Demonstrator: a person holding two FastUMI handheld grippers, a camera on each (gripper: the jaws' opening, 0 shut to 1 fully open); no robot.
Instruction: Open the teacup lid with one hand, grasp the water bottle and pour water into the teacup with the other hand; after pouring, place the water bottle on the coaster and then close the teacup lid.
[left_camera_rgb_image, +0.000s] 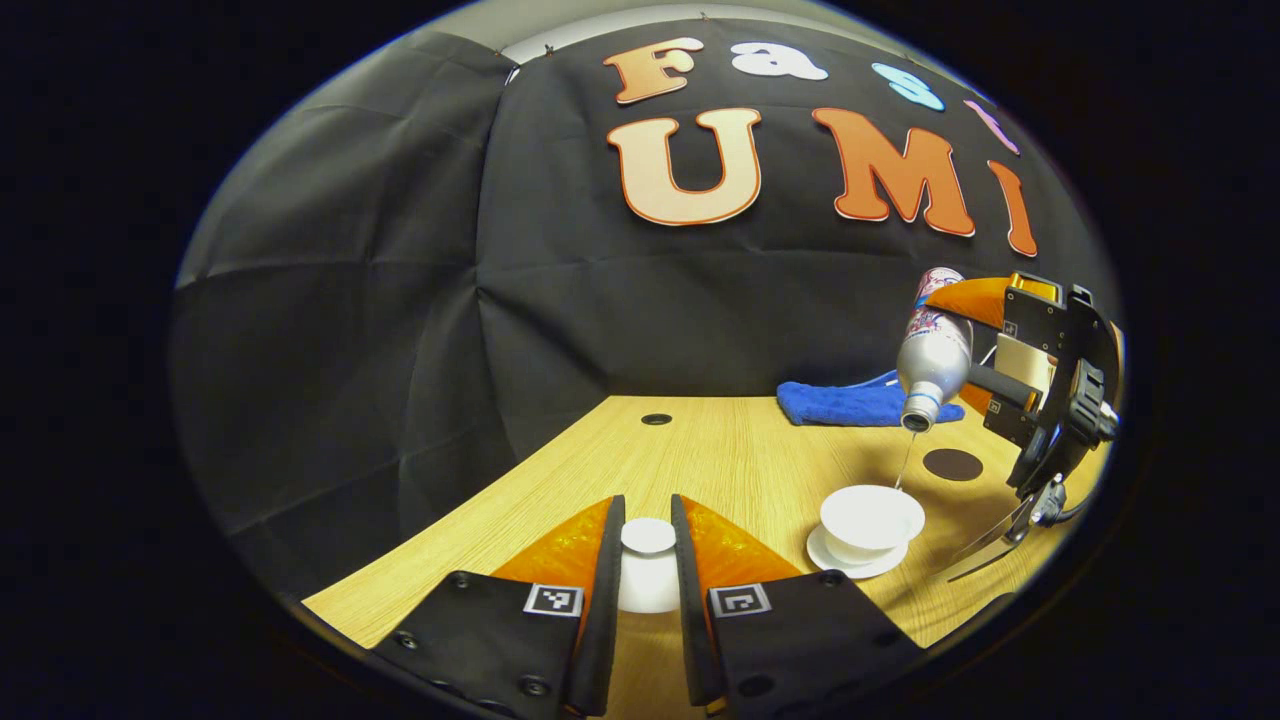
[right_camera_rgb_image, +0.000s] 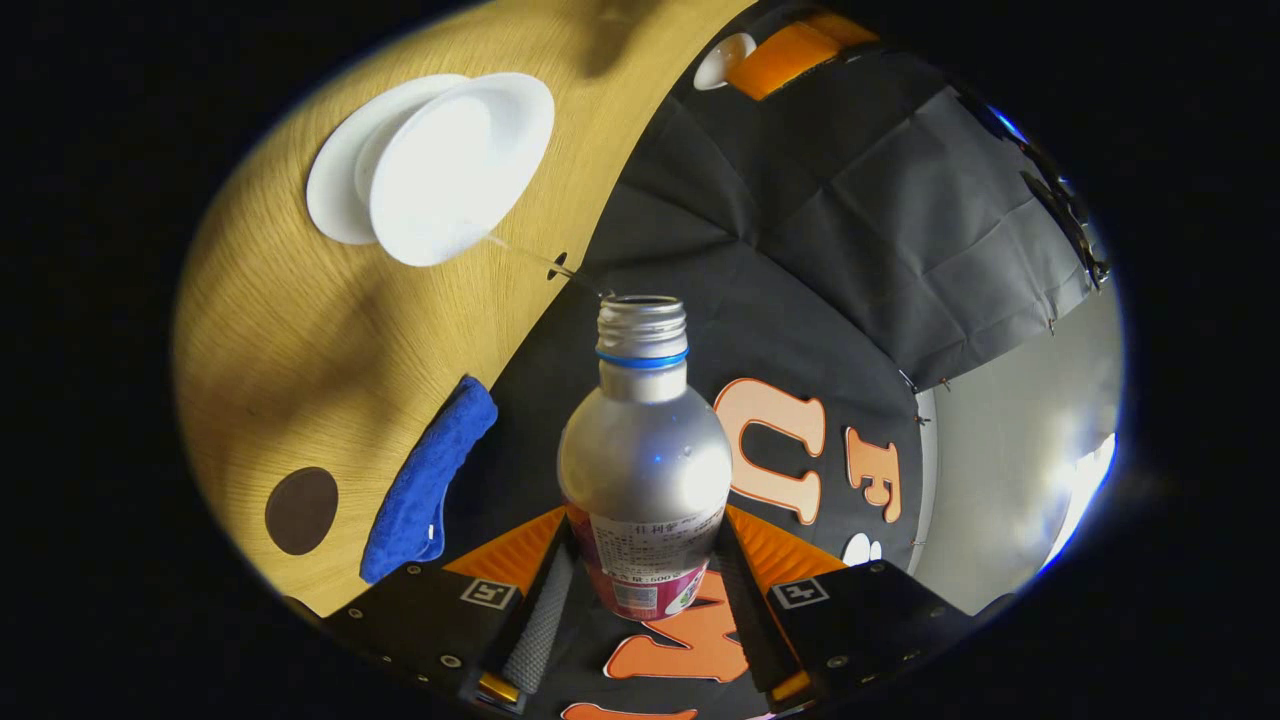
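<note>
Teacup (left_camera_rgb_image: 868, 522) sits uncovered on one white saucer (left_camera_rgb_image: 850, 564) on the wooden desk (left_camera_rgb_image: 720, 450), black cloth walls behind. One blue towel (left_camera_rgb_image: 840, 402) and one dark coaster (left_camera_rgb_image: 952, 464) lie near. Right tongs (right_camera_rgb_image: 640, 590) clamp the tilted water bottle (right_camera_rgb_image: 645, 460), a thin stream falling; left tongs (left_camera_rgb_image: 648, 545) grip the lid (left_camera_rgb_image: 648, 536).

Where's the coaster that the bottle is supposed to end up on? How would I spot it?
Start at the wooden table and find the blue cloth along its far edge. Just in front of it, beyond the white teacup, lies the coaster: a flat, dark brown disc, the one round dark thing among white pieces.
</note>
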